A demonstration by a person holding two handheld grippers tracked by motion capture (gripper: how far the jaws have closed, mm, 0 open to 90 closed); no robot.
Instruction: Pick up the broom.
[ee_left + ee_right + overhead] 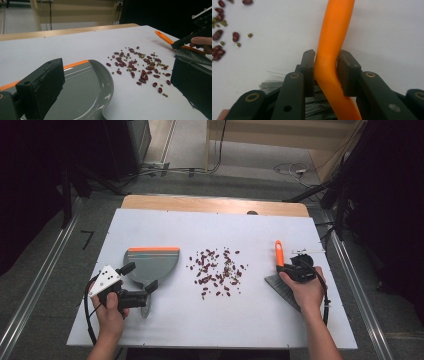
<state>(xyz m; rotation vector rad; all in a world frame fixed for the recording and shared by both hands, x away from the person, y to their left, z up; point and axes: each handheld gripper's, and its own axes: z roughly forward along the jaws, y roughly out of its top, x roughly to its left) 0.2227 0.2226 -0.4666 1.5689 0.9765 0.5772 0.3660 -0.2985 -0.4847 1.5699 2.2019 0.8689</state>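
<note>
A grey dustpan (152, 262) (82, 92) with an orange front lip lies at the left of the white table (200, 227). My left gripper (139, 276) (115, 75) hovers over its rear part, jaws wide open, not gripping it. Red and green beans (217, 272) (140, 67) are scattered in the middle. On the right lies a brush with an orange handle (279, 252) (163, 37) (334, 37) and grey bristles (280, 287) (317, 105). My right gripper (295, 270) (326, 56) is shut on that handle just above the bristles.
A wooden strip (215, 205) runs along the table's far edge. Metal rails (40, 280) flank the table on the floor, and cables (290, 170) lie behind it. Bare white surface lies in front of the beans.
</note>
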